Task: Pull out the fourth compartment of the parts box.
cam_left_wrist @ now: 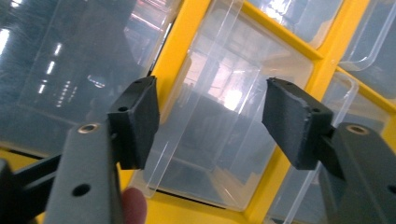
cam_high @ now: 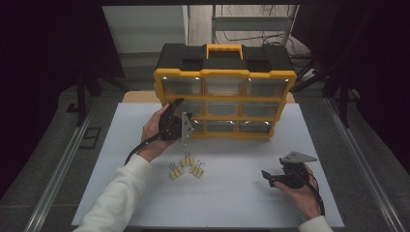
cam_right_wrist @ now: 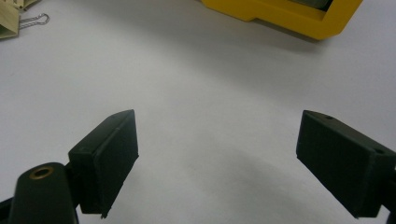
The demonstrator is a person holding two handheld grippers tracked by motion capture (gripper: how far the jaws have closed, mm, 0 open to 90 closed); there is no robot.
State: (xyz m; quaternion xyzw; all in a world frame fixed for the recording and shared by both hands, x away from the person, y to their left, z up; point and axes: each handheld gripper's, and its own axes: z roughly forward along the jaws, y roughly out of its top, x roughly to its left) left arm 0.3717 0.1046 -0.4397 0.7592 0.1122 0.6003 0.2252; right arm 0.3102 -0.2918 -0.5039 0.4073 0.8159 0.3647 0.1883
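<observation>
1. Left gripper (cam_high: 180, 107) is up against the left side of the yellow organizer box (cam_high: 224, 89). Its jaws are apart, one on each side of a clear drawer (cam_left_wrist: 219, 121), with the pads not pressing on it.
2. Three yellow binder clips (cam_high: 186, 167) sit on the white mat (cam_high: 232, 203), just in front of the box.
3. Right gripper (cam_high: 269, 177) rests low at the right, jaws wide apart, holding nothing.
</observation>
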